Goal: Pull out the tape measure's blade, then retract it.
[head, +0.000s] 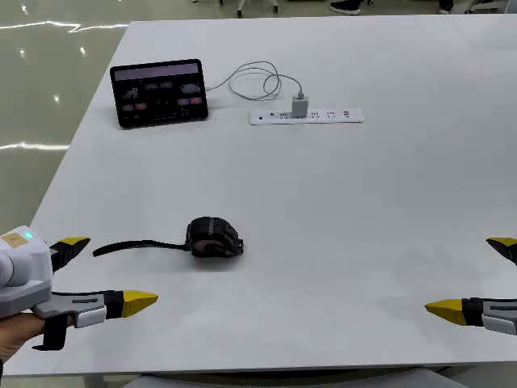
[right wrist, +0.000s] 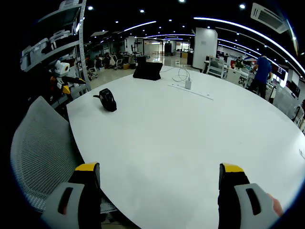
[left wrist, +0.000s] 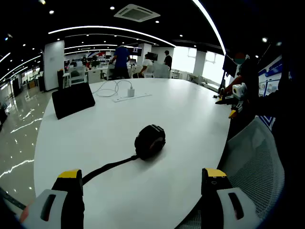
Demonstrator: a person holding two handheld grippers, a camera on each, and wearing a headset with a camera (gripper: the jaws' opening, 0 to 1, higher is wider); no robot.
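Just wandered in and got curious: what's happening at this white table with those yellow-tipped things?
A person holds a two-jaw tool in each hand at a white table. The left tool and the right tool are both open and hold nothing. A black tape measure lies untouched between them, nearer the left tool, its strap stretched out beside it. No blade is pulled out yet.

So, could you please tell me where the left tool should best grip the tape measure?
Probably the tape measure's rounded black case, not the thin strap trailing toward the left tool. Come from the person's side, open jaws straddling the case, so the strap stays clear.
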